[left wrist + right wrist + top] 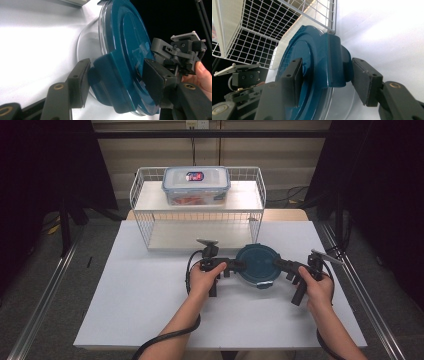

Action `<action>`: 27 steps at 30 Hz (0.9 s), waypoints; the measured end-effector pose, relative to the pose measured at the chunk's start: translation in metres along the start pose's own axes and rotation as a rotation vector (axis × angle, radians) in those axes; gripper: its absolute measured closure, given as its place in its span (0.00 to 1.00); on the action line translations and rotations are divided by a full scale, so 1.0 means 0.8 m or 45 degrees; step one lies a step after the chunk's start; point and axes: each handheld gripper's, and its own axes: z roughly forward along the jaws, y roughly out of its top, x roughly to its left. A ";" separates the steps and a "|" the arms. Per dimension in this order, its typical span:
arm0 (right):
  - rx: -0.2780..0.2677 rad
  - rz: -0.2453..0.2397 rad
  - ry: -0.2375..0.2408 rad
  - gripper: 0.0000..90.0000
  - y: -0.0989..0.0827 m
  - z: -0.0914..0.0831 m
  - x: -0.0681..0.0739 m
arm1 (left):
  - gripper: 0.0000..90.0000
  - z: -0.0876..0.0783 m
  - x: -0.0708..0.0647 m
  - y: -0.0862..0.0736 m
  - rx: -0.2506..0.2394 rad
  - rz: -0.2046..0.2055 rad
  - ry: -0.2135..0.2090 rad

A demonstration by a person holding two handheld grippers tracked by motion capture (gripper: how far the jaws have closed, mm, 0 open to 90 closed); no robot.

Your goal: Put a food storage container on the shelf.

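I see the round clear container with a dark blue clip lid upright on the white table, lid up, just near the white wire rack. My left gripper and right gripper each straddle an opposite lid clip; jaws spread, not visibly pressing.

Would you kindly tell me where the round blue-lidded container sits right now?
In the high view, the round container rests on the white table, right of centre, just in front of the wire rack, between the left claw and the right claw.

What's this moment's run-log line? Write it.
left claw: astride lid latch, open | right claw: astride opposite latch, open | blue-lidded container: on table
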 end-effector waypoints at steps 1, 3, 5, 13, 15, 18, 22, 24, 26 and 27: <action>0.003 -0.001 0.001 0.50 0.000 0.000 0.000 | 0.47 -0.001 0.001 0.000 -0.005 -0.016 -0.008; 0.001 0.008 0.014 0.50 0.000 0.000 0.000 | 0.48 -0.002 0.002 -0.001 -0.003 -0.027 -0.010; 0.003 0.014 0.020 0.51 0.000 -0.001 0.000 | 0.49 -0.001 0.001 -0.001 -0.019 -0.042 -0.032; 0.001 0.034 0.030 0.52 -0.001 -0.004 0.002 | 0.49 -0.005 -0.001 -0.004 0.023 -0.039 -0.013; -0.006 0.049 0.028 0.54 -0.003 -0.006 0.003 | 0.51 -0.008 -0.003 -0.004 0.040 -0.056 -0.027; -0.003 0.037 0.037 0.54 -0.003 -0.008 0.003 | 0.52 -0.009 -0.002 -0.006 0.031 -0.074 -0.034; 0.002 0.044 0.029 0.54 -0.005 -0.010 0.004 | 0.54 -0.011 0.002 -0.010 0.027 -0.099 -0.070; 0.007 0.048 0.030 0.54 -0.006 -0.010 0.003 | 0.54 -0.012 0.002 -0.010 0.020 -0.103 -0.065; 0.013 0.066 0.044 0.54 -0.007 -0.010 0.002 | 0.55 -0.015 0.003 -0.010 0.042 -0.103 -0.059; 0.013 0.066 0.044 0.54 -0.007 -0.010 0.002 | 0.55 -0.016 0.004 -0.010 0.038 -0.099 -0.081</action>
